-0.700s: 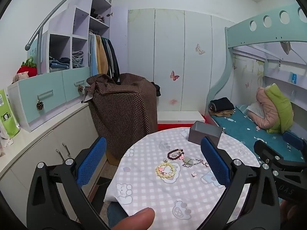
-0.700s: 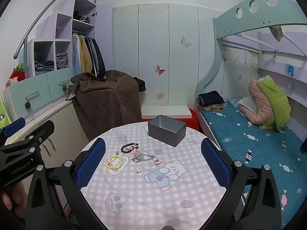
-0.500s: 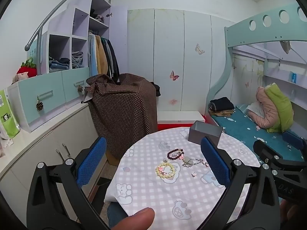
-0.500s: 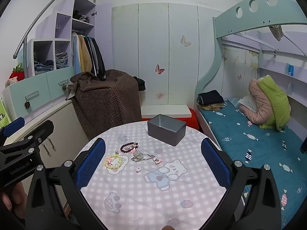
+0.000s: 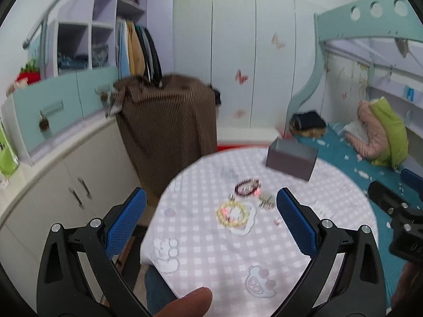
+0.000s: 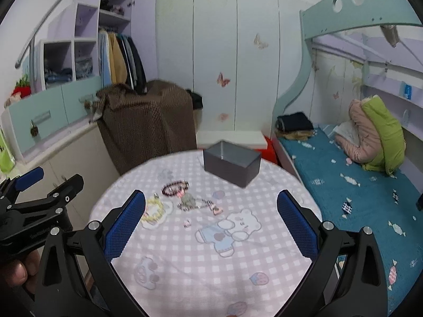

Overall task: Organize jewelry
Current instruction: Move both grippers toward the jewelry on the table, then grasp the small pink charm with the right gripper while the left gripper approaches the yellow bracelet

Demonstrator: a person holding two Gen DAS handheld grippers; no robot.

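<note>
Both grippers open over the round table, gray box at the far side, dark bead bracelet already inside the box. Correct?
Not quite. The dark bead bracelet is not in the gray box; the right wrist view shows it lying on the tablecloth in front of the box. The left gripper and right gripper are open.

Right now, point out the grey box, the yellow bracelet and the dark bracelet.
grey box (image 6: 232, 167): right wrist view, front wall.
yellow bracelet (image 5: 232, 212): left wrist view, centre of the bead ring.
dark bracelet (image 6: 175, 188): right wrist view, centre of the bead loop.
</note>
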